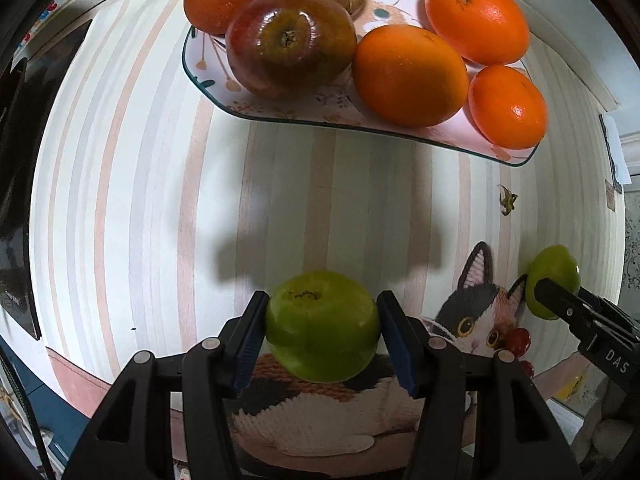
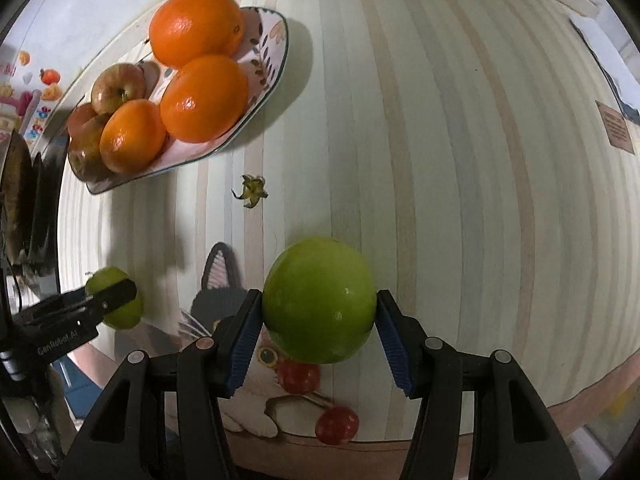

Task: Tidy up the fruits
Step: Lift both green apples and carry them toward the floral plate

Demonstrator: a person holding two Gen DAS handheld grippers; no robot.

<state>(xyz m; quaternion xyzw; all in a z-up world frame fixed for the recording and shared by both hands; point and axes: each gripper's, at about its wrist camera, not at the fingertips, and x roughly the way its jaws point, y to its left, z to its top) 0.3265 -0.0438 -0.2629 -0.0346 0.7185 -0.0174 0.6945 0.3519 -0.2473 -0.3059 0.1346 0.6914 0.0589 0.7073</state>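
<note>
Plate (image 1: 256,114), patterned, at the far side of the striped tablecloth (image 1: 120,200): six fruits are already held on it, namely apples (image 1: 290,40) and oranges (image 1: 410,76), so the task is judged mostly done, with two green fruits left to be set down there. Left gripper (image 1: 322,330): closed on a green apple (image 1: 322,326) held clear above the cloth; right gripper (image 2: 319,330): likewise clamped on a second green apple (image 2: 320,300), well apart from the plate. Markings: "DAS" is read on the right gripper body in the left view, and "GenRobot.AI" is made out on the left gripper body in the right view; the small card (image 2: 616,128) at the cloth's far edge cannot be read.
</note>
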